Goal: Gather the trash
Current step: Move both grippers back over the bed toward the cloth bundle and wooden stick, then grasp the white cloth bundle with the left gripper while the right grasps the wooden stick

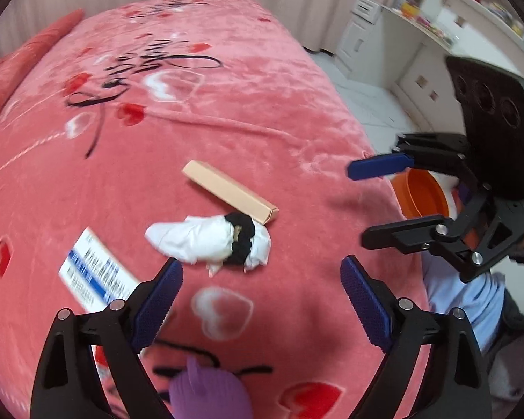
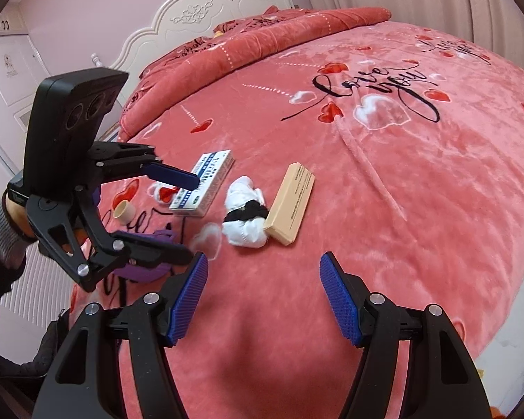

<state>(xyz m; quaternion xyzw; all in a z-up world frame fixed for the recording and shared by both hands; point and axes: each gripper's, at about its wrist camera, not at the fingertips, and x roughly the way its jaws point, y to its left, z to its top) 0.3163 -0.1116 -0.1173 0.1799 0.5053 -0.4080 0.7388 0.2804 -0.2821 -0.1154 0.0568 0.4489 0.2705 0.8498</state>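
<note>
A crumpled white tissue [image 1: 206, 242] with a black hair tie [image 1: 242, 241] around it lies on the pink bedspread [image 1: 227, 111]. A long beige box [image 1: 228, 192] lies just behind it and a white and blue medicine box [image 1: 96, 274] to its left. My left gripper [image 1: 262, 300] is open and empty, just short of the tissue. My right gripper [image 1: 359, 206] is open at the bed's right edge. In the right wrist view, my right gripper [image 2: 263, 293] is open and empty before the tissue [image 2: 244, 216], beige box [image 2: 291, 202] and medicine box [image 2: 206, 183]; the left gripper [image 2: 188, 218] is open too.
An orange bin [image 1: 421, 193] stands off the bed's right edge behind the right gripper. A purple object [image 1: 209, 391] lies near the bed's front edge; it also shows in the right wrist view [image 2: 153, 269]. A small beige tape roll [image 2: 124, 211] lies by the left gripper. White shelves [image 1: 436, 17] stand far right.
</note>
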